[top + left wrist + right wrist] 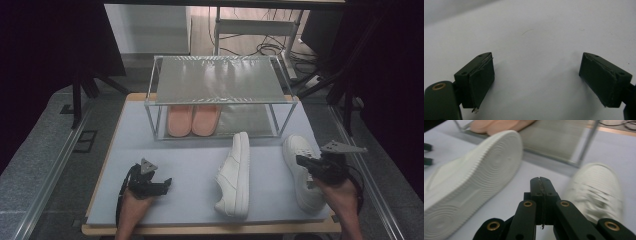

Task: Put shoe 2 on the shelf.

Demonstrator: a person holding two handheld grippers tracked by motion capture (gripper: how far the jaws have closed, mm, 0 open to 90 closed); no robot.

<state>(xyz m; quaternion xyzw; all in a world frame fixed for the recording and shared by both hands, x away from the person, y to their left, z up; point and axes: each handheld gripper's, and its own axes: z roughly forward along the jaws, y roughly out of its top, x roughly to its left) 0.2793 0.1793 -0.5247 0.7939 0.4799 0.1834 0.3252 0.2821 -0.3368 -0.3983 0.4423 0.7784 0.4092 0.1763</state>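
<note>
Two white sneakers lie on the pale mat. One sneaker (235,175) (471,185) rests on its side near the middle, its ribbed sole facing right. The other sneaker (300,167) (596,192) stands upright at the right. My right gripper (303,161) (541,181) hovers just over that upright sneaker, jaws pressed together with nothing between them. My left gripper (167,182) (536,80) rests low on the mat at the front left, jaws wide apart over bare mat.
A metal-framed two-tier shoe rack (220,95) stands at the back of the mat (190,155), with a pair of pink slippers (192,120) (496,125) on its lower shelf, left side. The rack's lower shelf right half (554,140) is bare.
</note>
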